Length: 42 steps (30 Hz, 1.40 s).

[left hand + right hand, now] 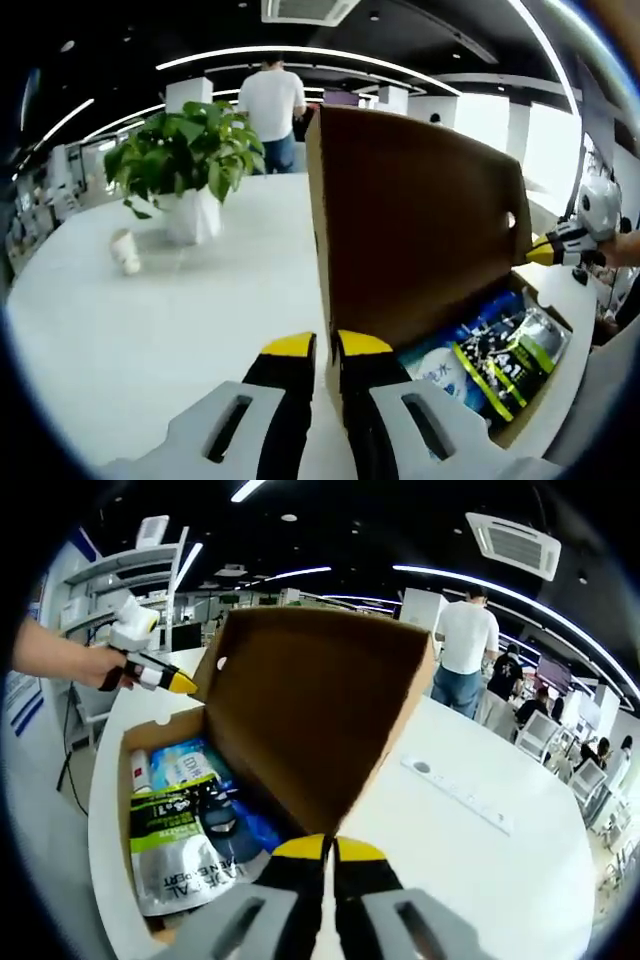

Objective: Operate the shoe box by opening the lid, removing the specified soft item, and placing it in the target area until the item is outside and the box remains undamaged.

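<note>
Lid (420,220): standing upright, open
Left gripper (327,345): clamping one lid corner
Right gripper (327,847): clamping the other corner
Pouch (175,850): lying lengthwise, just left of right gripper, probably nearer it

The raised lid (415,225) stands upright like a wall along the box's (120,755) far side; over the packets (180,840) the way is open from above. A potted plant (185,165) and a cup (125,250) stand well apart on the counter (150,330).

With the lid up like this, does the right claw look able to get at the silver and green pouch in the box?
Probably yes: the brown cardboard lid stands raised, leaving the silver and green pouch uncovered on top, close beside the right claw.
</note>
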Each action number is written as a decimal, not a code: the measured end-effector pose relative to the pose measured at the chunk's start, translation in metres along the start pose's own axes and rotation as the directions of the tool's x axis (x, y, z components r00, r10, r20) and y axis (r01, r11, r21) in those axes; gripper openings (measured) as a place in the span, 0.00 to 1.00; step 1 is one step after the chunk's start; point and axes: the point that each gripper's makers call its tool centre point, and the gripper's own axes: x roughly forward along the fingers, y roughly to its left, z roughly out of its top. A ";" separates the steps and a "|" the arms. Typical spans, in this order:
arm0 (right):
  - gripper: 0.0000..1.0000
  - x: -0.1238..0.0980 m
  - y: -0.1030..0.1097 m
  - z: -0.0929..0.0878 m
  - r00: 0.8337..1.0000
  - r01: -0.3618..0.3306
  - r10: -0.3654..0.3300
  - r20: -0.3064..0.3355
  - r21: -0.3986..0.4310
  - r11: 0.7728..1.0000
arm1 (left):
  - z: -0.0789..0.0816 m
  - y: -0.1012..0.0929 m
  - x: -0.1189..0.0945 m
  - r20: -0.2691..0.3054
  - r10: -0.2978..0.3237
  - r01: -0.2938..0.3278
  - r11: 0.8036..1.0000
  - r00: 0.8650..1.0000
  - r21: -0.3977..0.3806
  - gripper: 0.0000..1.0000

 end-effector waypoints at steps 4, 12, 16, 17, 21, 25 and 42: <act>0.00 0.001 -0.001 0.000 1.000 0.001 -0.001 0.002 0.009 1.000 | 0.000 -0.001 0.002 -0.003 -0.008 0.008 1.000 1.000 0.004 0.03; 0.00 0.004 -0.006 0.002 1.000 0.003 -0.003 0.011 0.047 0.999 | 0.003 -0.001 0.005 -0.005 -0.017 0.017 1.000 1.000 0.007 0.01; 0.00 0.004 -0.008 0.003 1.000 0.003 -0.005 0.018 0.086 0.996 | 0.005 -0.001 0.005 -0.010 -0.017 0.017 1.000 1.000 0.009 0.01; 0.00 0.004 -0.007 0.003 1.000 0.002 -0.004 0.018 0.089 0.996 | 0.005 -0.001 0.006 -0.011 -0.017 0.017 1.000 1.000 0.010 0.01; 0.00 0.005 -0.009 0.003 1.000 0.001 -0.004 0.024 0.154 0.988 | 0.005 0.000 0.007 -0.012 -0.013 0.013 1.000 1.000 0.007 0.01; 0.00 0.006 -0.010 0.003 1.000 0.005 -0.009 0.026 0.162 0.987 | 0.006 0.000 0.008 -0.018 -0.006 0.006 1.000 1.000 0.011 0.01; 0.00 0.013 -0.018 0.005 1.000 0.020 -0.023 0.015 0.184 0.983 | 0.010 0.007 0.018 -0.012 0.002 -0.003 0.999 1.000 -0.049 0.01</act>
